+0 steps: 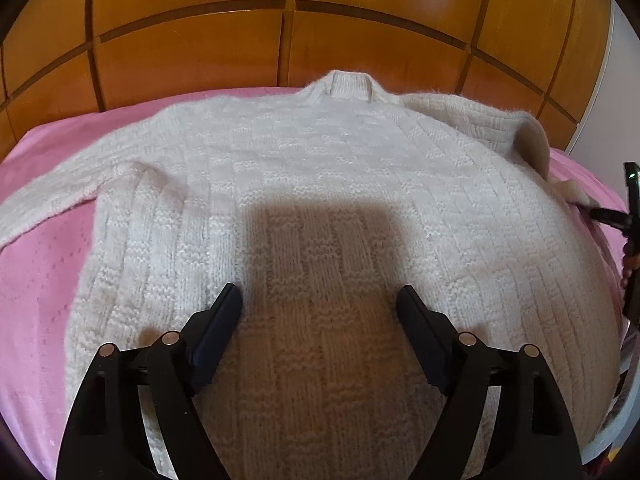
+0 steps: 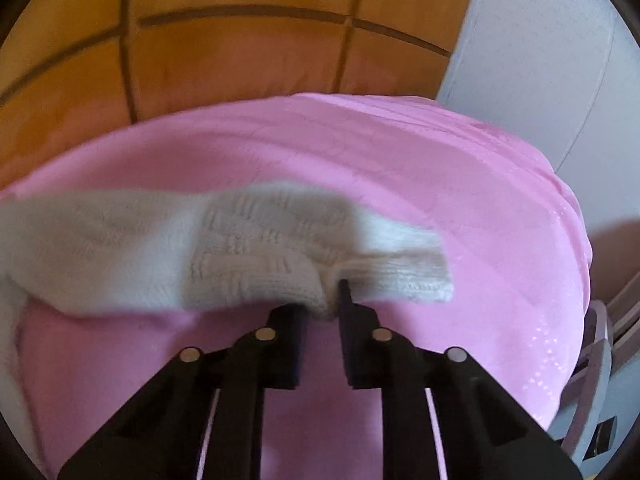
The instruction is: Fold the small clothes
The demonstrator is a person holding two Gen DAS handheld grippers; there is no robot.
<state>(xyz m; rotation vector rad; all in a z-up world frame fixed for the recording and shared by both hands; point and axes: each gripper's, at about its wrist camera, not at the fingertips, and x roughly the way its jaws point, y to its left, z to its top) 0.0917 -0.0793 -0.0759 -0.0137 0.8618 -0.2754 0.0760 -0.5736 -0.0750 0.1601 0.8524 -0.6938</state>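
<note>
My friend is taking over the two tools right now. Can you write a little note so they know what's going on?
Left tool: open, above the middle of the sweater, holding nothing.
Right tool: shut on the sleeve near its cuff.
The white knitted sweater lies flat on the pink bedspread, collar toward the wooden headboard.
Done: sweater spread out, one sleeve gripped.
Left: no fold shows yet. Probably bring this sleeve across the body, then the other sleeve, then fold the body.
</note>
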